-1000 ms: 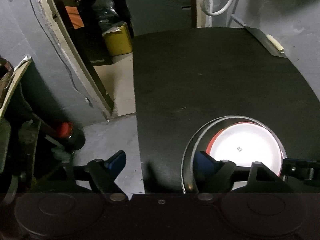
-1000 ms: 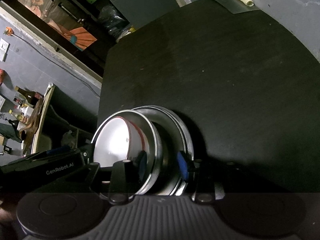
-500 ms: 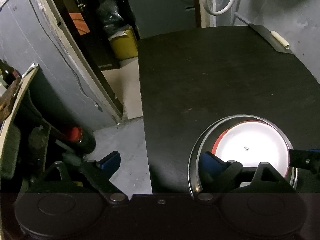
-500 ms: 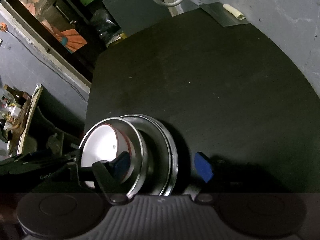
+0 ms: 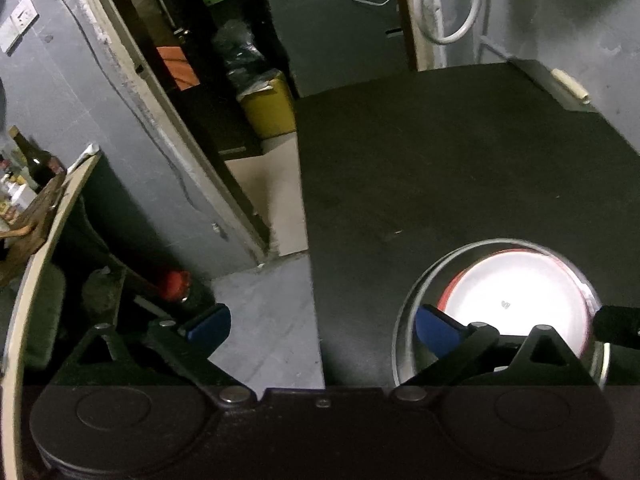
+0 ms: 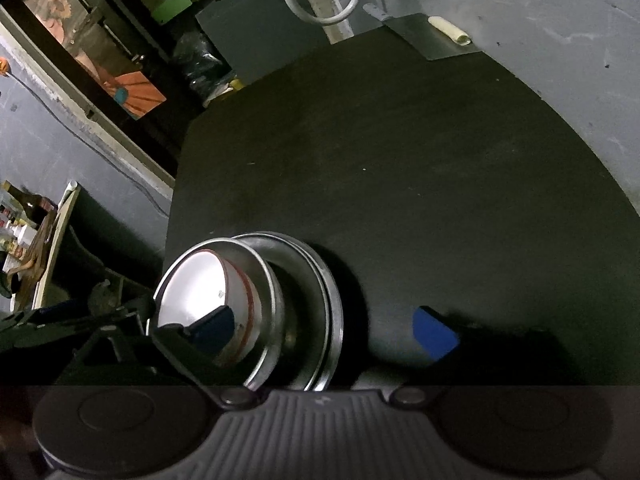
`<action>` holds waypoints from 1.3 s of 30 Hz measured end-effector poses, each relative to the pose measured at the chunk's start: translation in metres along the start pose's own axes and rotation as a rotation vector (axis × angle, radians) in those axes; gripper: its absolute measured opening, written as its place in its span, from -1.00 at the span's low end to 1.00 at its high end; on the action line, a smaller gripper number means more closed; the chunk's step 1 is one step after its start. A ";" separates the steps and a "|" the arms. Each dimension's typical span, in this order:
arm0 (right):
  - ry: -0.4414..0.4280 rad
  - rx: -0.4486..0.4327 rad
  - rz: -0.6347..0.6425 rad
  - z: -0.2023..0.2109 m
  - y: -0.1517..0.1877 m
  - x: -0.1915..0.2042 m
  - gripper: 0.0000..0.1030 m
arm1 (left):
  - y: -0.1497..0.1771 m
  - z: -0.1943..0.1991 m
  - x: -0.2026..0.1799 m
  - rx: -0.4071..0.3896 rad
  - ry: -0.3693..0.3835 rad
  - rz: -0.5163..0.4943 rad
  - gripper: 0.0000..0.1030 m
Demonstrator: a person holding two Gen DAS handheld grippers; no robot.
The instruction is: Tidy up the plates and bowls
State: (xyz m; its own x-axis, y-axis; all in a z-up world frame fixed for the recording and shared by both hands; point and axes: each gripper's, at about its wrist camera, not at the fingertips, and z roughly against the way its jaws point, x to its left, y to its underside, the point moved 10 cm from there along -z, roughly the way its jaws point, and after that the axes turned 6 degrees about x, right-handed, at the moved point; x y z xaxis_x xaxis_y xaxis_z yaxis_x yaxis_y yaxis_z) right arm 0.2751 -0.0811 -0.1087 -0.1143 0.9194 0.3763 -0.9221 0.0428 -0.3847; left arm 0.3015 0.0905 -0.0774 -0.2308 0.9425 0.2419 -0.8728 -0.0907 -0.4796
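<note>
A stack of dishes stands at the near left corner of the black table (image 6: 400,168). A white bowl with a red rim (image 6: 196,292) sits inside a steel bowl (image 6: 264,280), on steel plates (image 6: 332,312). The stack shows in the left wrist view too, the white bowl (image 5: 520,296) bright inside the steel bowl (image 5: 412,300). My left gripper (image 5: 322,326) is open and empty, straddling the table's left edge beside the stack. My right gripper (image 6: 324,328) is open and empty above the stack; its left finger (image 6: 212,324) is over the white bowl.
A flat steel tray (image 6: 432,36) with a pale roll (image 6: 448,30) lies at the table's far right corner by the grey wall. Left of the table are the floor, a yellow bin (image 5: 268,104), a red-capped object (image 5: 174,284) and a cluttered shelf (image 5: 28,200).
My right gripper opened wide, let go of the steel bowl's rim and pulled back. My left gripper also drew back and up from the stack. The dishes stayed in place.
</note>
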 end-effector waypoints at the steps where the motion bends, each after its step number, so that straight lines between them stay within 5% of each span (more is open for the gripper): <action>1: 0.000 -0.003 -0.001 0.001 0.000 0.000 0.92 | -0.001 0.001 0.000 -0.004 0.009 0.005 0.93; 23: -0.001 -0.157 0.060 0.044 0.002 -0.004 0.99 | 0.006 0.049 0.012 -0.173 0.051 0.165 0.98; 32: -0.046 -0.200 0.121 0.065 0.013 -0.005 0.99 | 0.036 0.079 0.004 -0.237 0.157 0.282 0.98; 39: -0.081 -0.254 0.151 0.079 0.021 -0.005 1.00 | 0.059 0.100 -0.005 -0.251 0.163 0.309 0.98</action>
State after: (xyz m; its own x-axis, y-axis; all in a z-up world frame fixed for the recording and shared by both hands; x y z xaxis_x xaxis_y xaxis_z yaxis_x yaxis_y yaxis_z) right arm 0.2271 -0.1153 -0.0524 -0.2811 0.8893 0.3607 -0.7714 0.0142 -0.6362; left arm 0.2077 0.0481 -0.0225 -0.3764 0.9236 -0.0726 -0.6369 -0.3148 -0.7038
